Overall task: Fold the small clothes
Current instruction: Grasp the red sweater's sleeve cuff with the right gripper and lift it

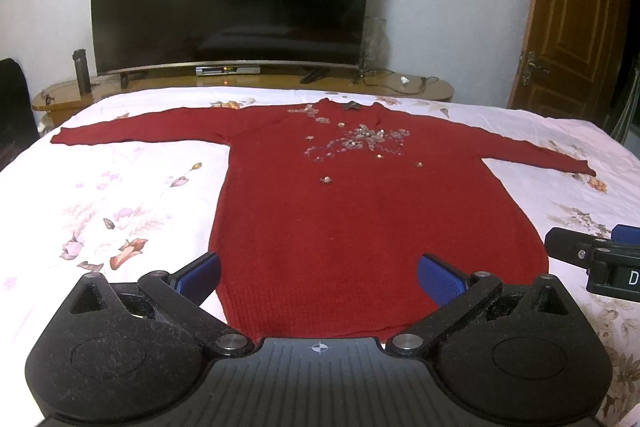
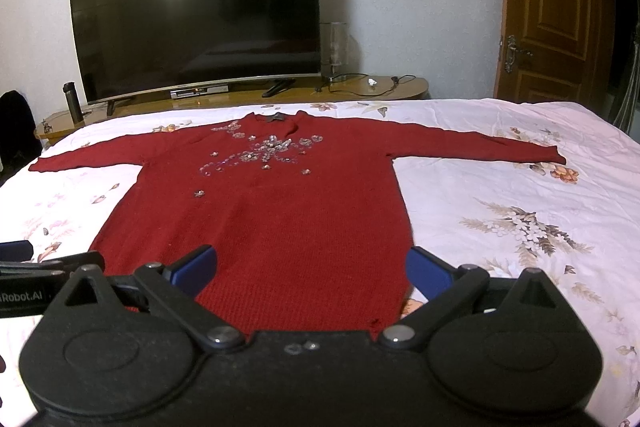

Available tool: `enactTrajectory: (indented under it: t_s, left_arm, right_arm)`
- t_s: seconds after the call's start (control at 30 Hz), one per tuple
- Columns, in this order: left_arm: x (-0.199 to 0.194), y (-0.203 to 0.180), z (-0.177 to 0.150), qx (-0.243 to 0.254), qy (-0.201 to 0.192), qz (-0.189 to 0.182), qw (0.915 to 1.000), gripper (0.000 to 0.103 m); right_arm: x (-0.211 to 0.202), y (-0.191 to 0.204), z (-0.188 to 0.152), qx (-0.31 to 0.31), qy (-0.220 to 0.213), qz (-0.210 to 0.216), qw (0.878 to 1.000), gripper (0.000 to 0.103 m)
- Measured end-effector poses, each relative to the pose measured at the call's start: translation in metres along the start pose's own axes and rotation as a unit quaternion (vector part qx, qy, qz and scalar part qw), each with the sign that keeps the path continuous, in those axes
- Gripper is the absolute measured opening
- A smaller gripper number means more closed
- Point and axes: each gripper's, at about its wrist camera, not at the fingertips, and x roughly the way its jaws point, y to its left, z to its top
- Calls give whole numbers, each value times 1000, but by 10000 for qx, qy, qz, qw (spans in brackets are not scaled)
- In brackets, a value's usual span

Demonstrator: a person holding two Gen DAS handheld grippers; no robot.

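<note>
Ribbed red knit sweater [image 1: 360, 227] flat on floral sheet [image 1: 120, 195]; both tongs spread

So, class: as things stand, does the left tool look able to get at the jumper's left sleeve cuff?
Probably yes. The left tool is open at the hem of the red jumper; the sleeve lies flat on the bedsheet with nothing lying across the way.
</note>
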Motion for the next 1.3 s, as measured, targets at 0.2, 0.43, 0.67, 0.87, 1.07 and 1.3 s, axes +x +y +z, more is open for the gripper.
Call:
enactTrajectory:
  t_s: [0.2, 0.43, 0.67, 0.87, 1.07, 1.3]
  left_arm:
    - [0, 4, -1, -1, 13, 22, 10000, 103]
    - [19, 24, 16, -235, -51, 56, 9997, 103]
    - [63, 37, 55, -359, -229, 142, 9990, 103]
    - [127, 20, 86, -481, -216, 374, 9979, 103]
    - [193, 6, 120, -812, -45, 699, 9942, 103]
    - [250, -8, 137, -922, 146, 1205, 9883, 103]
  right_arm:
    - [1, 0, 0, 0, 8, 2, 10000, 101]
    - [7, -9, 4, 113, 11, -95, 9999, 101]
    - [28, -74, 25, 671, -229, -615, 9956, 101]
    - [59, -153, 52, 1307, -458, -906, 9862, 99]
    - [112, -249, 79, 1844, -641, -1168, 9738, 98]
    - [202, -372, 98, 2485, -531, -1472, 9559, 97]
